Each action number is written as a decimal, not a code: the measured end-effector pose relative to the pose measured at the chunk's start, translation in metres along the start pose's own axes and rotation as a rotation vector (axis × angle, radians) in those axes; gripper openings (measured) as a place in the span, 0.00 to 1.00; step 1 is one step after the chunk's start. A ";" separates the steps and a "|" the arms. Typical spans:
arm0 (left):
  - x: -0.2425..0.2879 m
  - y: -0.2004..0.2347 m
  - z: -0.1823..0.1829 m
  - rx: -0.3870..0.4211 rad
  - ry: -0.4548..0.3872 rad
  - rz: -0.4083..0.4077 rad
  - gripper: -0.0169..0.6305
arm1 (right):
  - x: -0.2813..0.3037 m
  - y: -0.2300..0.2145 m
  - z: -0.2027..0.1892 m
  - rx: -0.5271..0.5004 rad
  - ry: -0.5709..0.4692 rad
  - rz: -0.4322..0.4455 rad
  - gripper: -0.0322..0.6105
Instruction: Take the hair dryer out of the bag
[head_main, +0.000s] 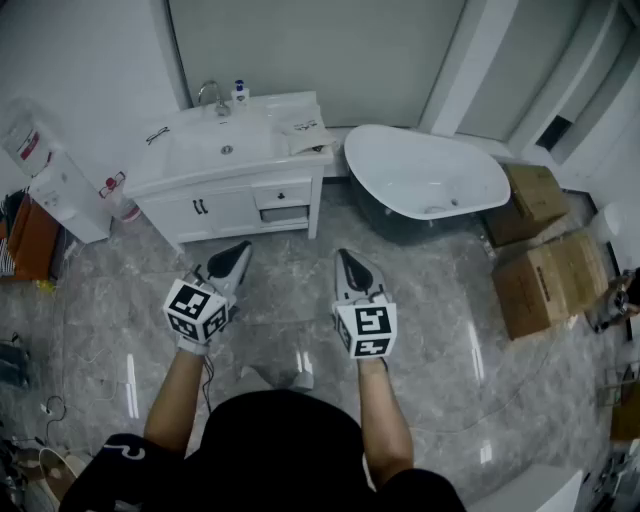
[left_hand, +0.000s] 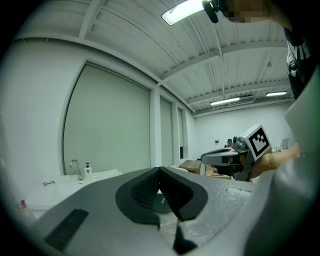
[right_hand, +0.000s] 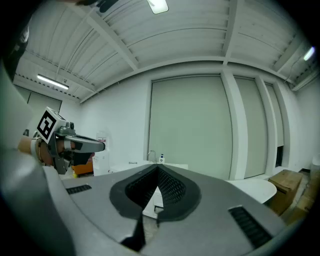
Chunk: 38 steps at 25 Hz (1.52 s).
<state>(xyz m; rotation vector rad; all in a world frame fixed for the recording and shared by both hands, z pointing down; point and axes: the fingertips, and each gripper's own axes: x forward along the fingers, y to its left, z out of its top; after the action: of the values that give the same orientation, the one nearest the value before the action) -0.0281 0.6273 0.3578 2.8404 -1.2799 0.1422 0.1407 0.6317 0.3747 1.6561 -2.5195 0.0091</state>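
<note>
Evidently with nothing yet in reach, the left tool (head_main: 238, 252) and right tool (head_main: 346, 260) were closed, empty, level, short of the vanity (head_main: 235, 190); the dryer was unseen, probably inside the pale bag (head_main: 308, 132) on that vanity.

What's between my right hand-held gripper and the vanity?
Only bare grey floor separates the right hand-held gripper from the vanity; the head view shows it.
</note>
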 end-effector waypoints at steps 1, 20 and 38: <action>0.002 -0.001 0.000 0.001 0.000 -0.001 0.02 | 0.000 -0.002 0.000 0.002 0.000 -0.001 0.04; 0.036 0.001 -0.020 -0.165 -0.005 -0.015 0.02 | 0.015 -0.035 -0.024 0.060 0.023 -0.004 0.04; 0.210 0.156 -0.038 -0.156 0.044 -0.110 0.02 | 0.228 -0.105 -0.028 0.055 0.097 -0.047 0.04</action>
<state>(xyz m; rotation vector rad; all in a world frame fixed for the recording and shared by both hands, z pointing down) -0.0093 0.3694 0.4125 2.7505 -1.0730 0.0968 0.1500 0.3835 0.4202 1.6911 -2.4305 0.1522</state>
